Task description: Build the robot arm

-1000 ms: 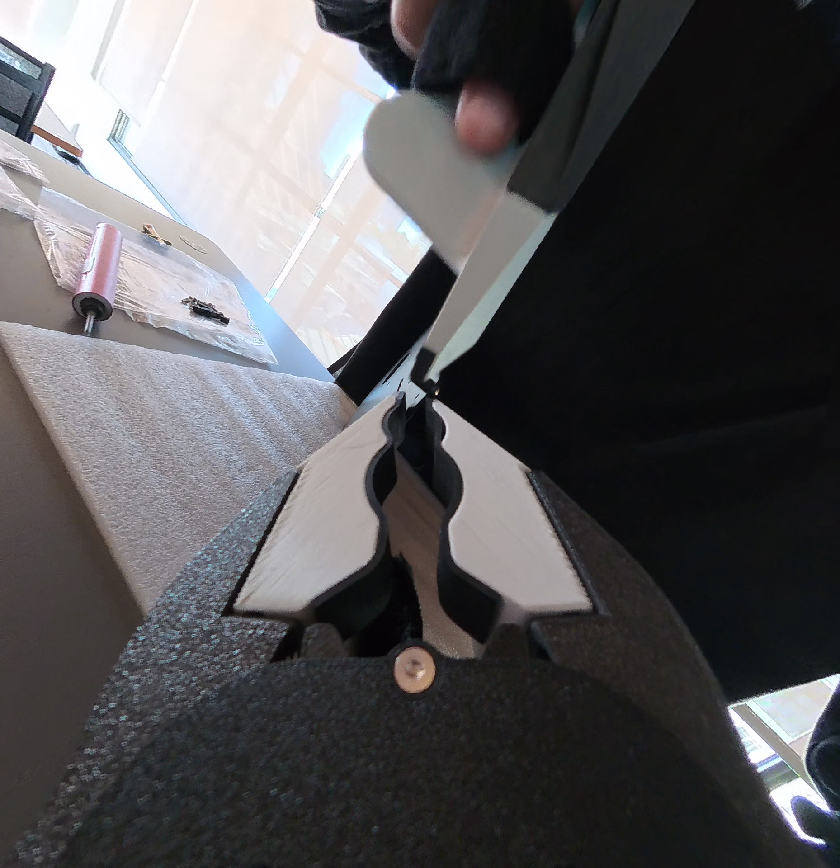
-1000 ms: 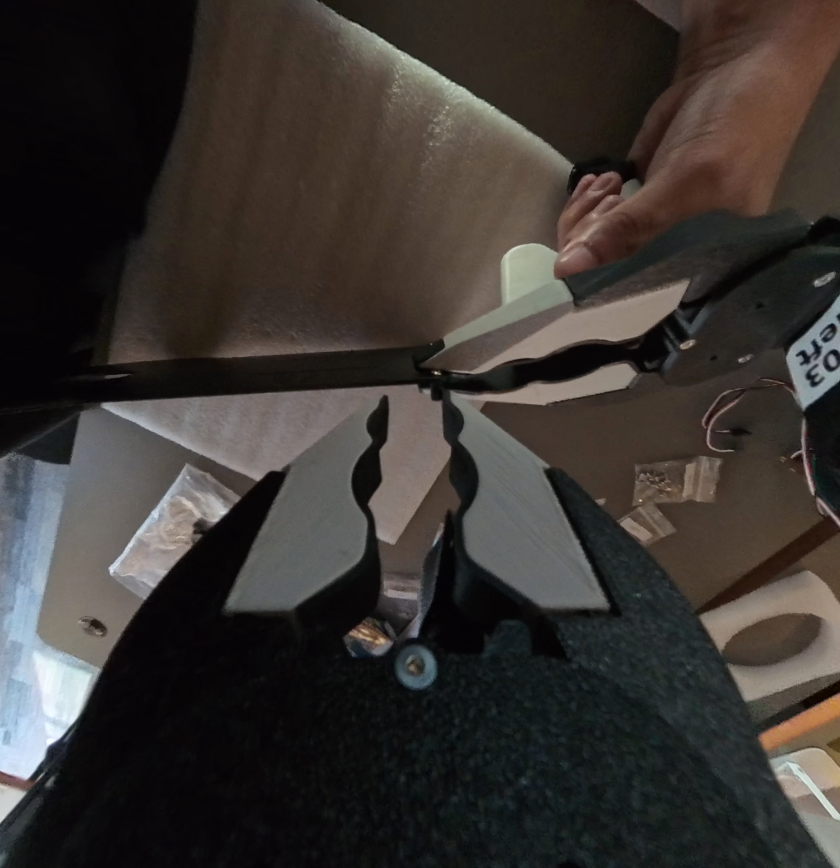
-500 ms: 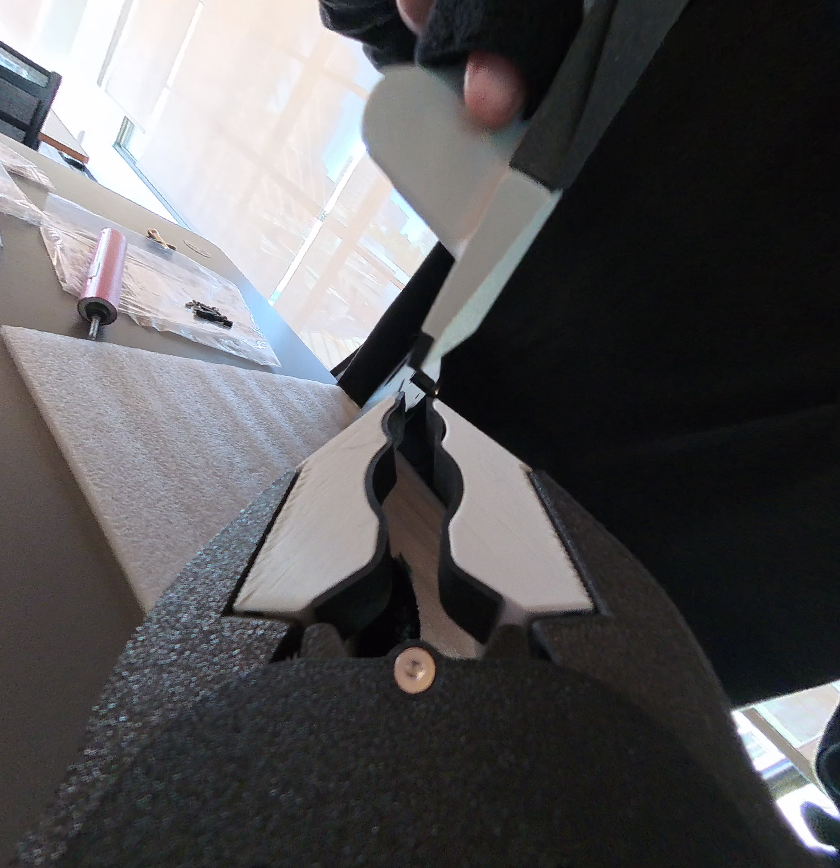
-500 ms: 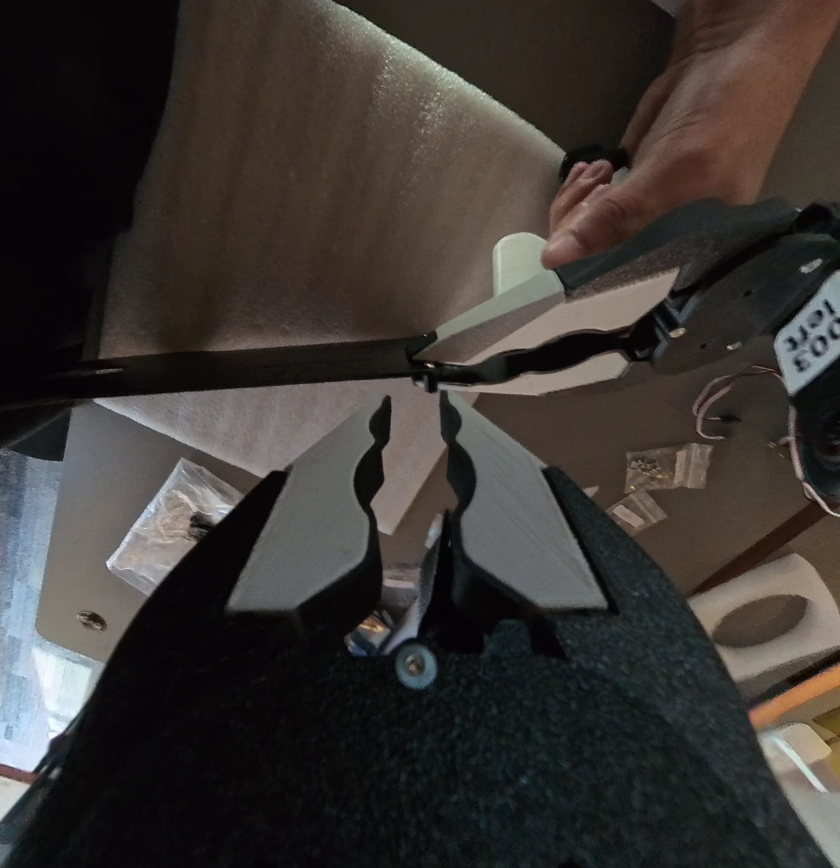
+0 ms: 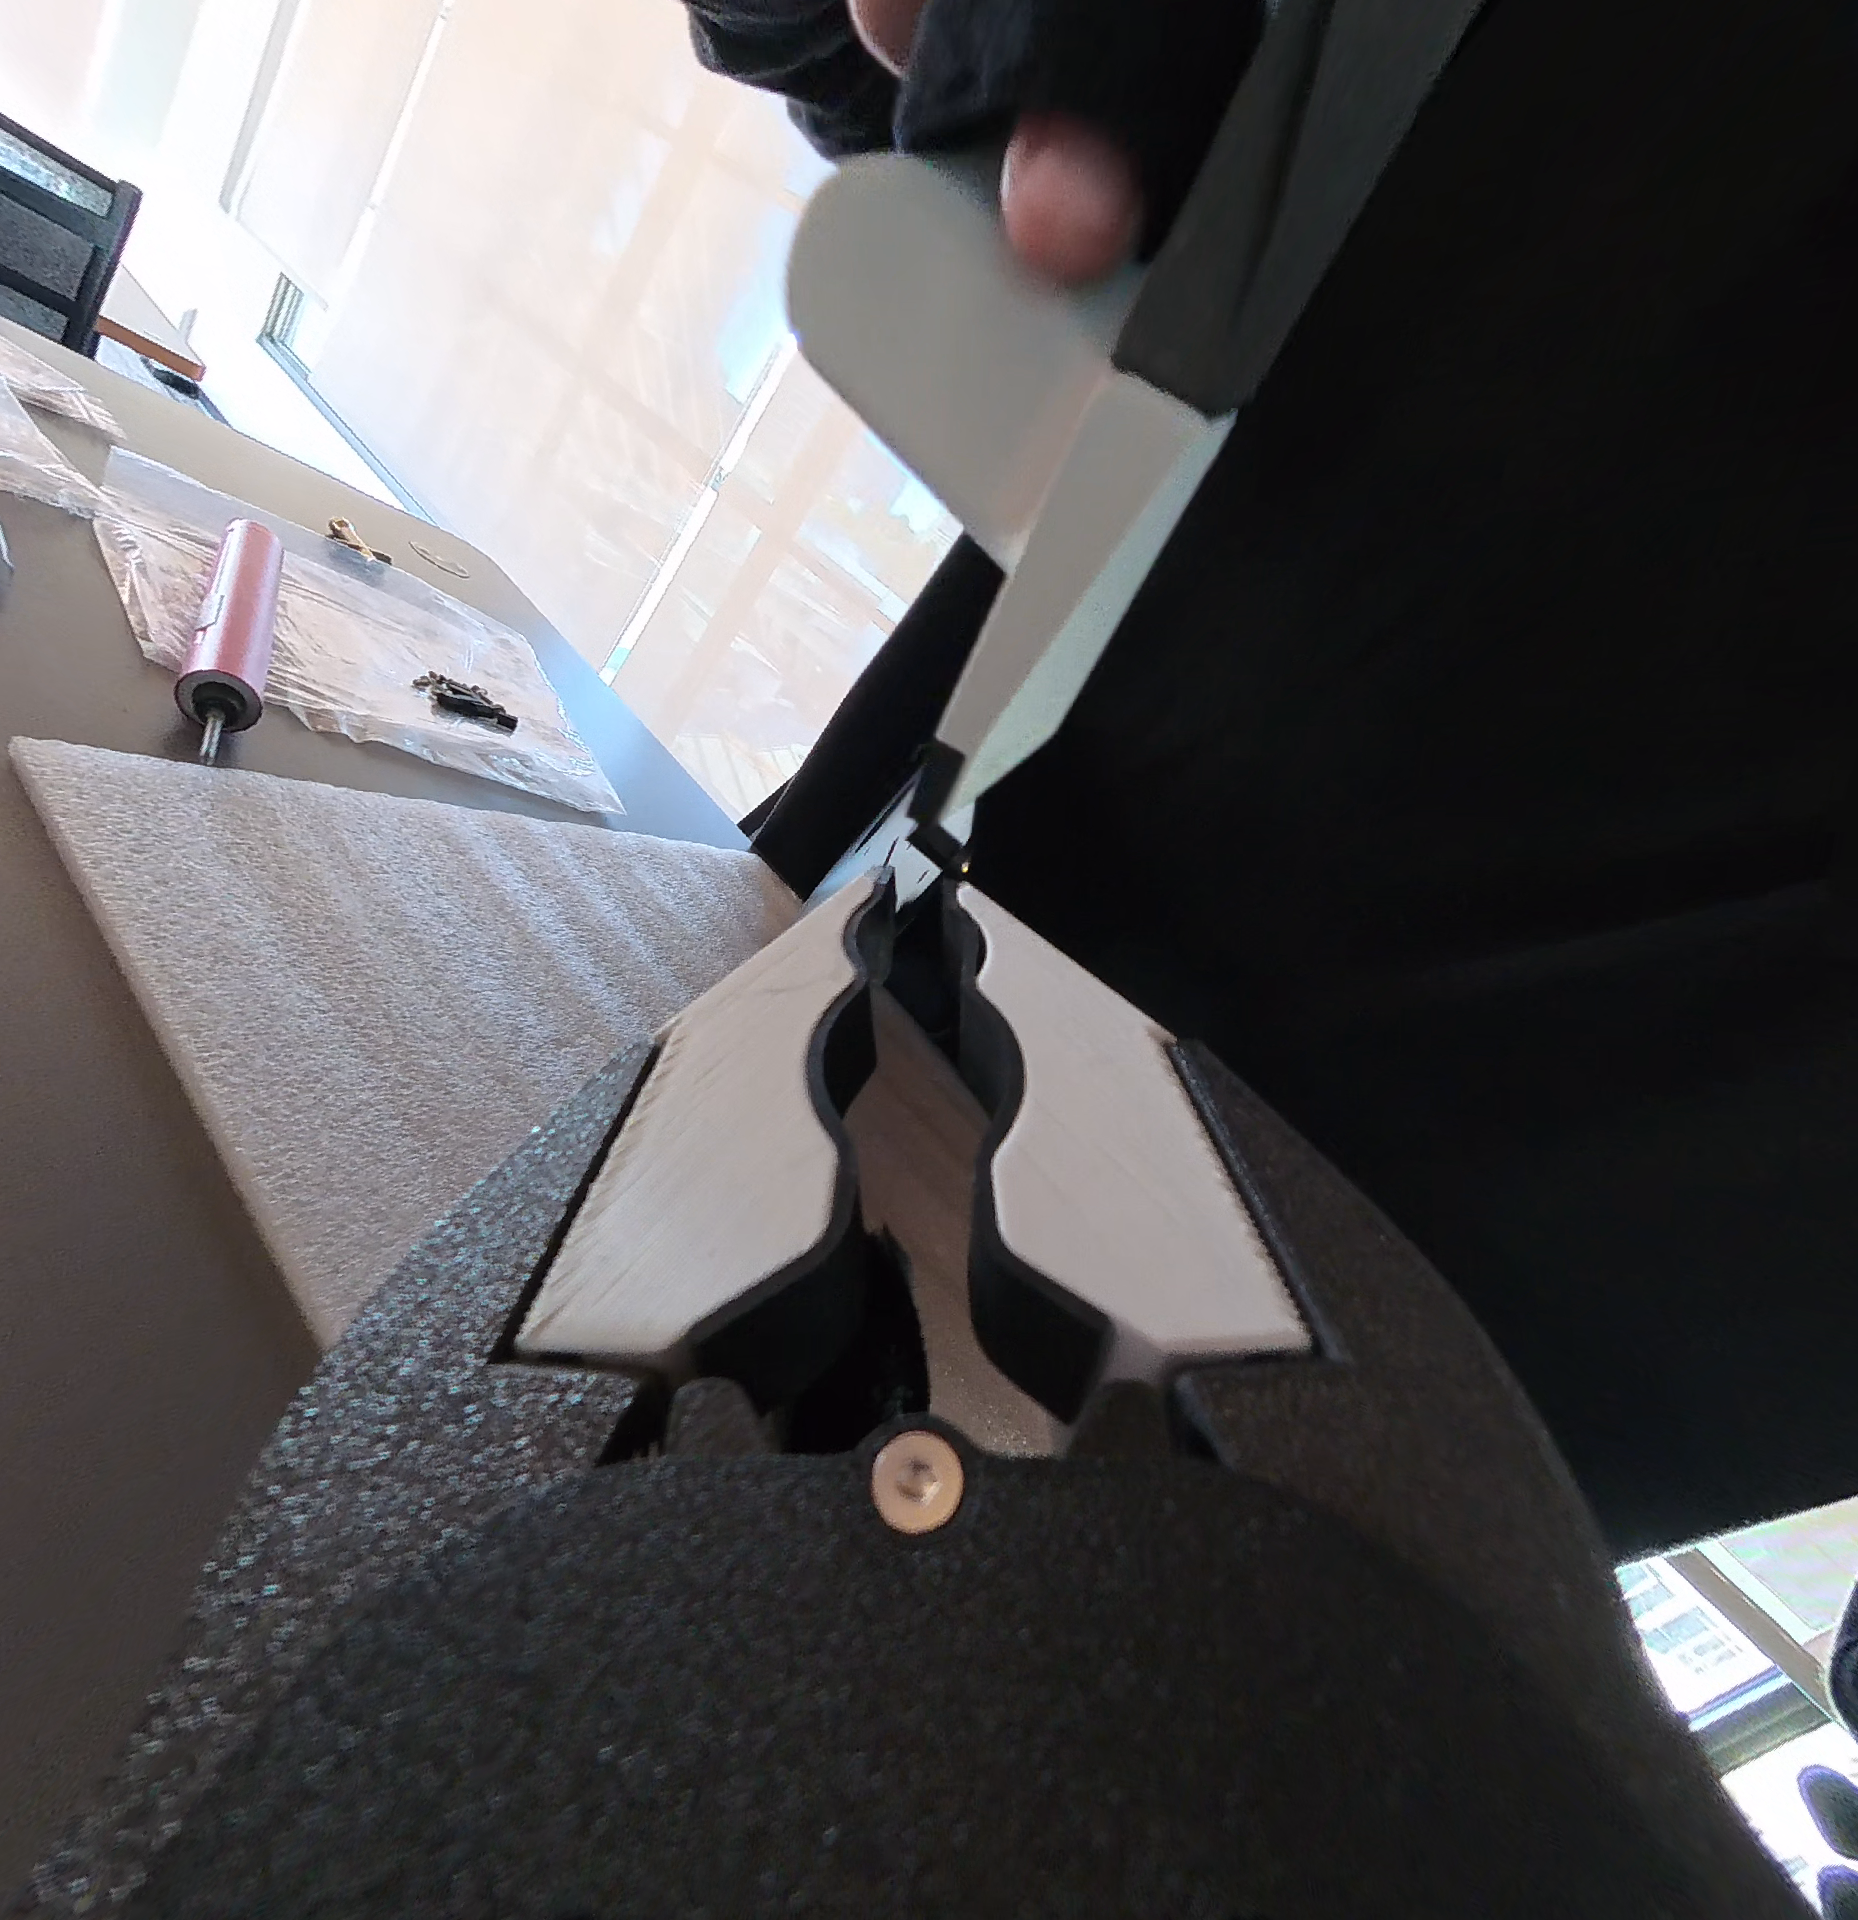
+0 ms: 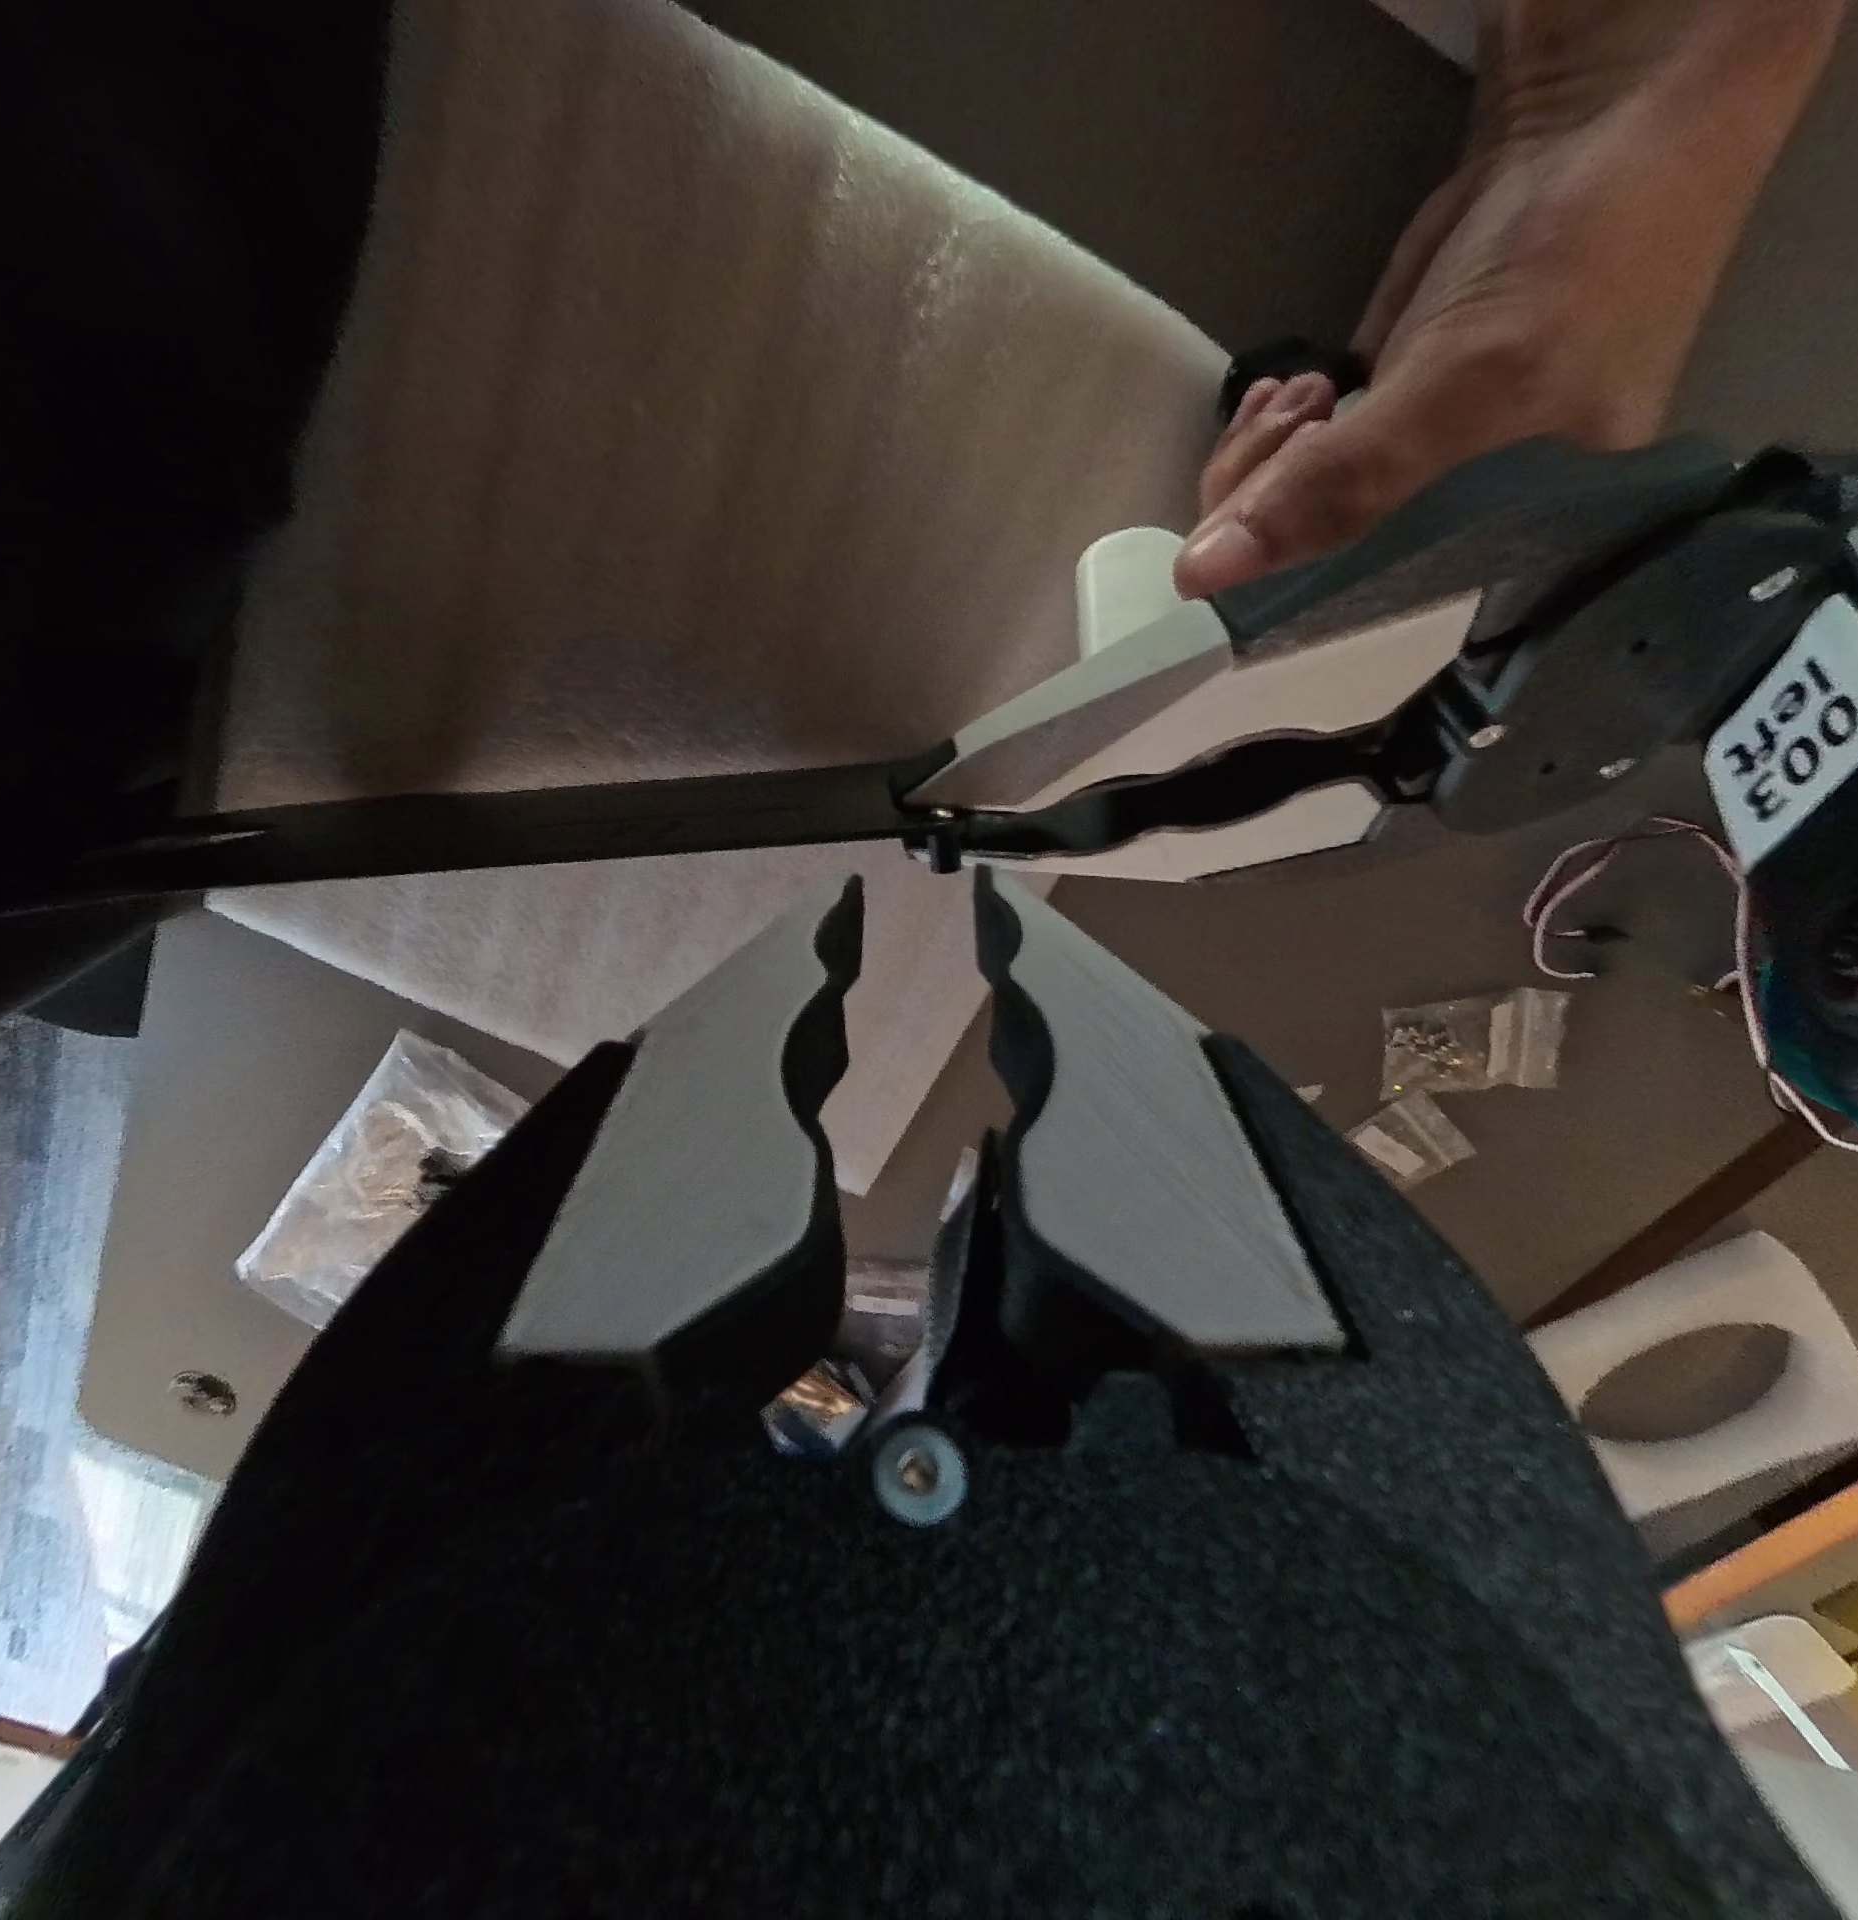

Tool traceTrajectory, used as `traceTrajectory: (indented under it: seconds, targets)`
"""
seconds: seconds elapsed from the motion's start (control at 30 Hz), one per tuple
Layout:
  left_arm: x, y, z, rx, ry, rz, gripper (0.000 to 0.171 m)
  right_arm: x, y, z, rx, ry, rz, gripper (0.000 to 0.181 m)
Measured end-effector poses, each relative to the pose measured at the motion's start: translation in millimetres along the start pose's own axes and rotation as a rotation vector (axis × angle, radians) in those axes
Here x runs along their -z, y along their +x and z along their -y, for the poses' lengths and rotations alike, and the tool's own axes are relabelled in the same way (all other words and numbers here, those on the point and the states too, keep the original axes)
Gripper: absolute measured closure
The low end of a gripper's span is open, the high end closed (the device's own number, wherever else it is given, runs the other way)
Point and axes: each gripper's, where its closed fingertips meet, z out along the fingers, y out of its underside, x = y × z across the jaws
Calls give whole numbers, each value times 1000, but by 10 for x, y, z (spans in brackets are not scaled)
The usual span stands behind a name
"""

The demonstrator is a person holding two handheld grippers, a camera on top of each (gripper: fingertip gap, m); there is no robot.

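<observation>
One left gripper (image 6: 930,821), fingers pinching one flat black strip (image 6: 530,826), centre frame. One right gripper (image 6: 917,894), fingers slightly spread, empty, tips just below the strip. One foam sheet (image 5: 385,956); one red cylinder (image 5: 234,634), upper left.

a white foam sheet (image 5: 385,966) lies flat on a dark table (image 5: 73,1143). just beyond the sheet's far edge a pink cylinder (image 5: 234,634) with a thin pin at its end rests on a clear plastic bag (image 5: 385,644), with small black screws (image 5: 468,698) beside it. well past the sheet, a bright window (image 5: 592,312) and a dark chair (image 5: 31,249). off the sheet's other side lie small zip bags (image 6: 1476,1039) and a white foam block (image 6: 1683,1382) with an oval hollow.
</observation>
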Motion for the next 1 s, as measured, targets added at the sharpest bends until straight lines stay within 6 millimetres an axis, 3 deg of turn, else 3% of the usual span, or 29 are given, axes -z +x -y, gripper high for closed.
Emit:
traceTrajectory:
  seconds: [0.13,0.33,0.47,0.63,1.0]
  targets:
    - [-1,-12,0,3,-1,6,164,-120,-54,-41,12,-26,13,153]
    - [-2,-8,0,1,0,6,165,21,29,-10,6,-12,-8,162]
    - [-4,-12,-5,4,-3,6,164,-118,-57,-41,17,-27,4,153]
    - [-5,-12,-2,1,-1,7,164,13,22,-33,5,-27,-9,162]
    - [-9,-27,4,1,1,12,164,-27,-53,-52,-52,-25,-31,155]
